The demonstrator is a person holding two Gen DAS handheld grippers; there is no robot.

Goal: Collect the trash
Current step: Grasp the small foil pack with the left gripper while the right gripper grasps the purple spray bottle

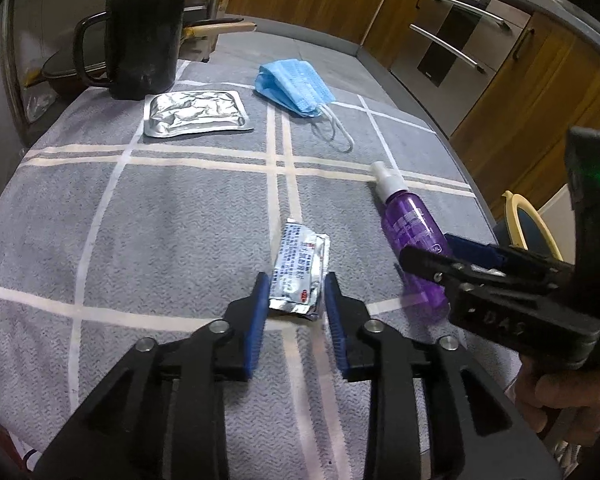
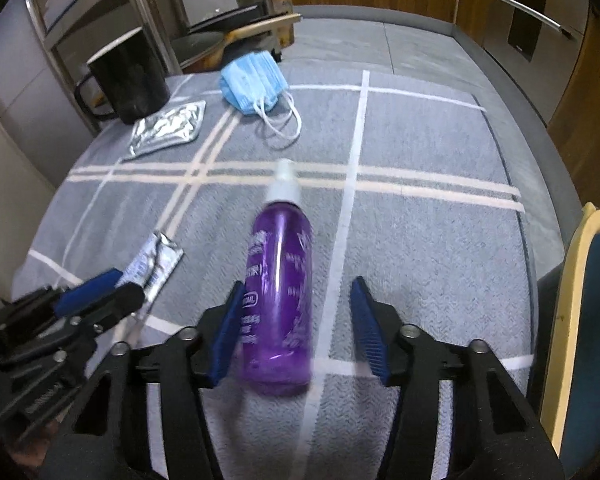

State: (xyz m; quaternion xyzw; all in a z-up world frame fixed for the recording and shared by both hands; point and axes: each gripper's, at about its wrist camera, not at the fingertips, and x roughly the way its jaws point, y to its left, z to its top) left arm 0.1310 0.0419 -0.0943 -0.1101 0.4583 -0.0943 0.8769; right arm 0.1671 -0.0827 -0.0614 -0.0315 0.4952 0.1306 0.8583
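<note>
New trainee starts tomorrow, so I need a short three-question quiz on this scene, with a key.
1. True or false: the left gripper has its fingers either side of the sachet.
2. What lies between the right gripper fingers? A mask; B bottle; C mug.
3. Fill in: the foil pack lies just in front of the ____.

Key: 1 true; 2 B; 3 mug.
</note>
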